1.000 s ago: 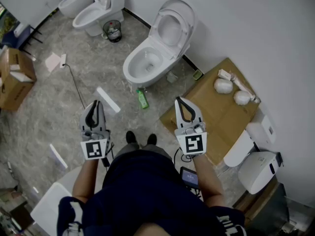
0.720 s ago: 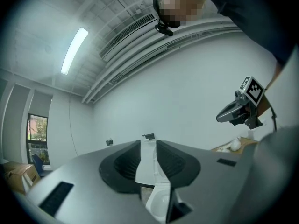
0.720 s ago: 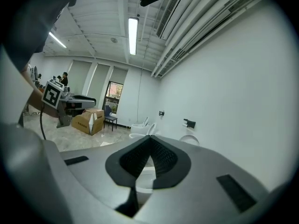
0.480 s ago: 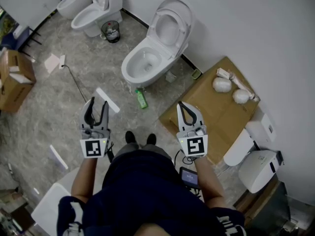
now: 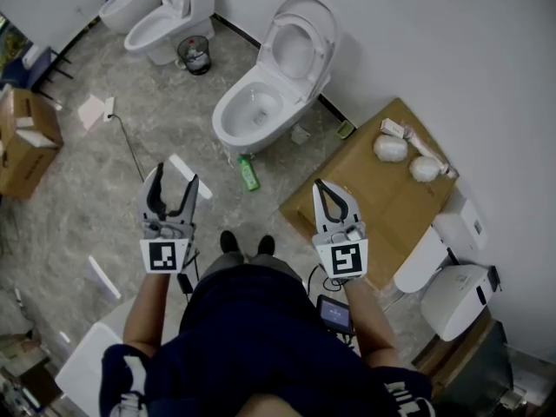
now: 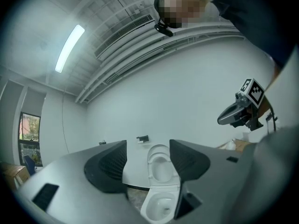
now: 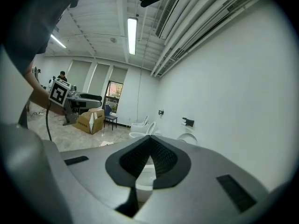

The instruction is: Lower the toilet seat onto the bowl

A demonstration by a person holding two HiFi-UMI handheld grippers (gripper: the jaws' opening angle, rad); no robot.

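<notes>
The left gripper (image 5: 175,181) is the one that is changing: its jaws have just been opening, and they are now standing well apart, close to their full spread, with nothing between them. Through the gap between its dark ribbed pads (image 6: 108,166), the left gripper view is showing only the distant toilet, so the pads are touching nothing. The right gripper (image 5: 321,185) is pointing the same way with its two fingers pressed together at the tips, and it is gripping nothing either. The toilet seat (image 5: 322,50) is standing upright behind the bowl (image 5: 223,122), leaning back towards the wall together with the lid, so the bowl's rim is lying bare. Both grippers are hanging well short of the bowl, on the person's side of it, the left one off to the bowl's left and the right one off to its right. A green bottle (image 5: 250,174) is lying on the floor just in front of the bowl, between it and the person's feet. The opening is probably preparing the left gripper to take the seat's edge, so the task is only just getting under way: the approach, the grasp and the lowering are all not yet done.
</notes>
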